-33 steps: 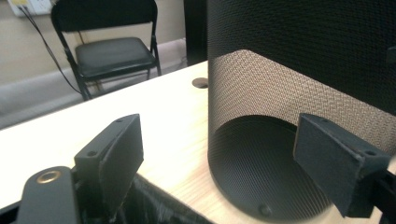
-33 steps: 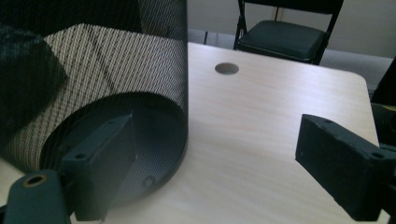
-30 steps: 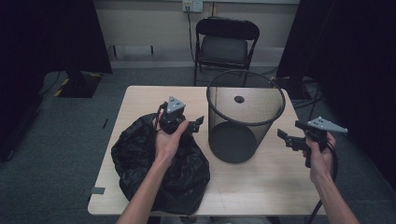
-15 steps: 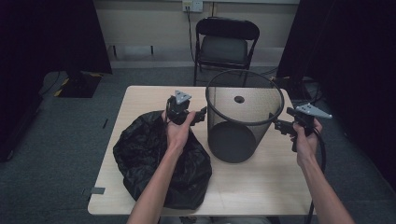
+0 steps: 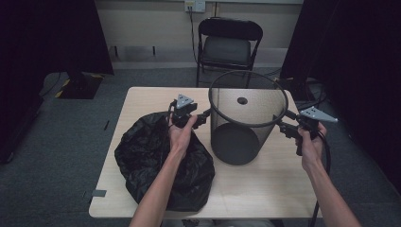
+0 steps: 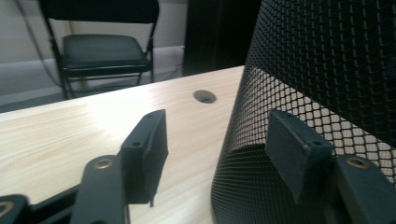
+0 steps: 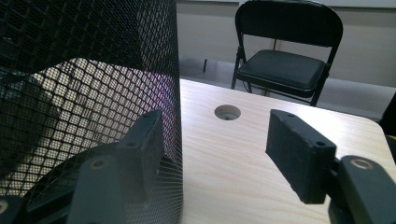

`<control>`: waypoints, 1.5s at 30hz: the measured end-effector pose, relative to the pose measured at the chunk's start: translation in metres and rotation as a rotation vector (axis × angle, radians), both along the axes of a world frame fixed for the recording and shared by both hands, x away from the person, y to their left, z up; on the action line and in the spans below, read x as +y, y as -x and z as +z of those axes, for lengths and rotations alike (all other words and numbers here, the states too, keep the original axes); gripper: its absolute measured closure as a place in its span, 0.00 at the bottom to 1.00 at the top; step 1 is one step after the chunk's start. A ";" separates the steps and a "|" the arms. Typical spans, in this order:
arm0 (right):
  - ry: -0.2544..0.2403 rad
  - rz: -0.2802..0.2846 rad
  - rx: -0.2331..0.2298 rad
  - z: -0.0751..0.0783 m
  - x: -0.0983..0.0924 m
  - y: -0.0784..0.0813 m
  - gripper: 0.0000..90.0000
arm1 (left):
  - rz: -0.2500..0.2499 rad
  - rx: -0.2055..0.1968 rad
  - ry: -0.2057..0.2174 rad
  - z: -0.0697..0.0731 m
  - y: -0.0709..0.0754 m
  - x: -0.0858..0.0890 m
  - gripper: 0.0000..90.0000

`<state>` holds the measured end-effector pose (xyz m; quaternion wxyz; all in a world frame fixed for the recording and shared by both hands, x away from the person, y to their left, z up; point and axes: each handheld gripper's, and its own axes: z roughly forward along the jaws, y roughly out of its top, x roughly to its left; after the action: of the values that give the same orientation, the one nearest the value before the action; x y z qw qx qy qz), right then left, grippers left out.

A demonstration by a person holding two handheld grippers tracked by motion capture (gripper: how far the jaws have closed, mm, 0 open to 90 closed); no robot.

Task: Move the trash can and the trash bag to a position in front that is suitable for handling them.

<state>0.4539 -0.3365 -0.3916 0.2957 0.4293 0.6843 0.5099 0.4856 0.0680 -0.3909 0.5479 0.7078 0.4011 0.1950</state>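
A black wire-mesh bin (image 5: 246, 109) stands upright on the light wooden table (image 5: 142, 99). A crumpled black plastic bag (image 5: 156, 165) lies at its left, under the person's left forearm. My left gripper (image 5: 206, 115) is level with the bin's left rim. In the left gripper view the mesh wall (image 6: 327, 70) edges in between the jaws of that gripper (image 6: 217, 126). My right gripper (image 5: 283, 126) sits at the bin's right rim, and the mesh (image 7: 84, 70) lines up between its jaws (image 7: 215, 121). Both pairs of jaws have just been closing, and their pads still stand apart from the mesh.
A black folding chair (image 5: 227, 42) stands behind the table. A round cable hole (image 7: 227, 112) lies in the tabletop just past the bin. Dark curtains hang at both sides. Bare tabletop lies in front of the bin and at the far left corner.
Both hands have come in toward the bin, the left from the bag side, the right from the table's right edge. Both sets of jaws are narrower than before.
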 end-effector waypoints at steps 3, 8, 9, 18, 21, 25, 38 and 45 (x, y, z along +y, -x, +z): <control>0.002 0.006 0.004 0.000 -0.004 0.008 0.40 | -0.022 -0.004 0.003 -0.001 0.007 -0.002 0.44; 0.025 0.022 0.012 0.003 -0.009 0.017 0.41 | -0.045 -0.003 -0.005 0.000 0.015 -0.005 0.44; 0.027 0.023 0.013 0.004 -0.010 0.020 0.41 | -0.053 -0.004 -0.013 0.001 0.017 -0.006 0.45; -0.013 0.030 0.013 0.000 -0.024 0.047 0.41 | -0.118 -0.006 -0.043 0.004 0.039 -0.016 0.47; -0.003 0.023 0.010 0.001 -0.029 0.058 0.41 | -0.137 0.000 -0.047 0.005 0.047 -0.020 0.47; -0.018 0.020 0.007 -0.001 -0.036 0.073 0.41 | -0.166 -0.003 -0.060 0.007 0.057 -0.026 0.47; -0.028 -0.010 -0.003 -0.002 -0.053 0.118 0.41 | -0.265 -0.030 -0.105 0.010 0.090 -0.039 0.47; 0.006 -0.030 -0.017 -0.004 -0.051 0.130 0.34 | -0.286 -0.024 -0.112 0.012 0.099 -0.034 0.33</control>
<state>0.3240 -0.3879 -0.3958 0.3106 0.4343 0.6767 0.5069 0.3867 0.0338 -0.3788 0.5345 0.7847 0.2783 0.1452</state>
